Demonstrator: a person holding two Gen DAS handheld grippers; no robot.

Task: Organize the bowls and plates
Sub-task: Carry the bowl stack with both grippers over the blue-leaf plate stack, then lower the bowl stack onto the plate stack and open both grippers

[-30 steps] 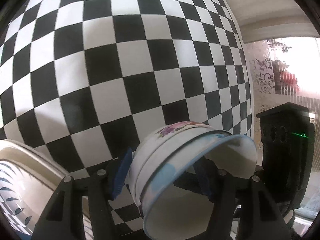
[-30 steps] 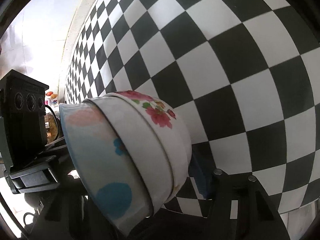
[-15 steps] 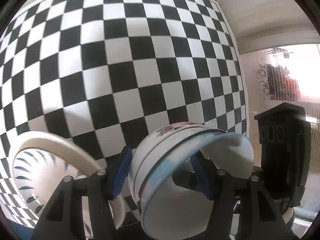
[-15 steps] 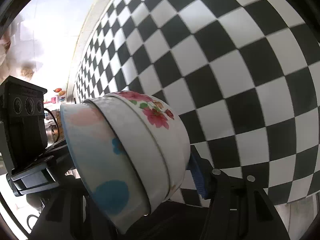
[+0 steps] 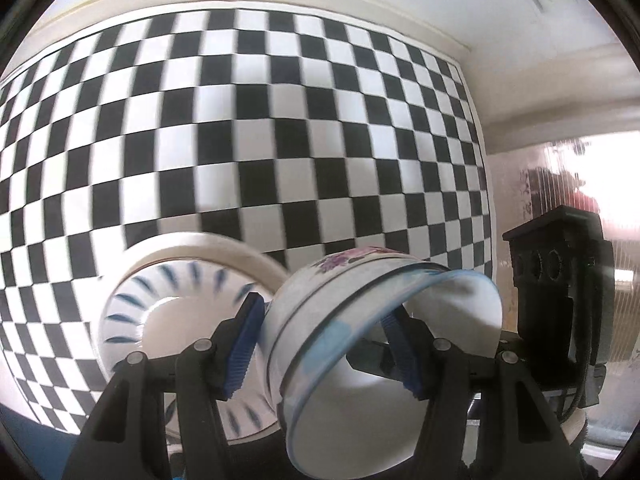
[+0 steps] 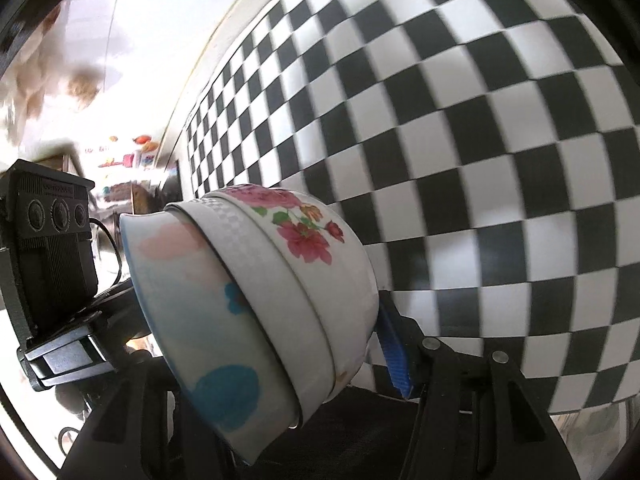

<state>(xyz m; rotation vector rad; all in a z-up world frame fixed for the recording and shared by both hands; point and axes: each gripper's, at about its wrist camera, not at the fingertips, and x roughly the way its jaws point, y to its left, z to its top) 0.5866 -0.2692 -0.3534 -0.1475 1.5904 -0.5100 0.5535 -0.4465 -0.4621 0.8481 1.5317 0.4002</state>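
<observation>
Though nested into one stack already, hangs unplaced above the table; judged from both views, roughly midway through the tidying.

Left wrist view:
- Shows the left gripper [image 5: 324, 344] clenched on the bowls [image 5: 360, 320], with one blue pad [image 5: 244, 340] pressed to the outer wall of the flowered bowl and the other set inside the blue-rimmed one.
- Holds the stack tipped on its side, mouth toward the camera, above the cloth [image 5: 240, 140] and clear of it.
- Finds a plate [image 5: 168, 308] with blue dashes lying on the cloth behind and to the left of the stack, not joined to any pile.
- Catches the black body of the right gripper [image 5: 560, 292] at the right edge, close to the far rim of the stack.

Right wrist view:
- Shows the right gripper [image 6: 276, 360] grasping the same bowls [image 6: 248, 300] from the opposite side, with a blue pad [image 6: 394, 356] tight against the flowered bowl.
- Hides the other finger behind the stack.
- Counts two bowls for certain, perhaps a third between them.
- Gives only bare cloth [image 6: 480, 160] beyond, blurred, with no landing spot in sight.

Done, by the look of it: nesting the bowls and lifting them two-handed.
Left to do: setting the stack down somewhere and dealing with the lone plate. Cannot tell whether more dishes wait out of frame.
</observation>
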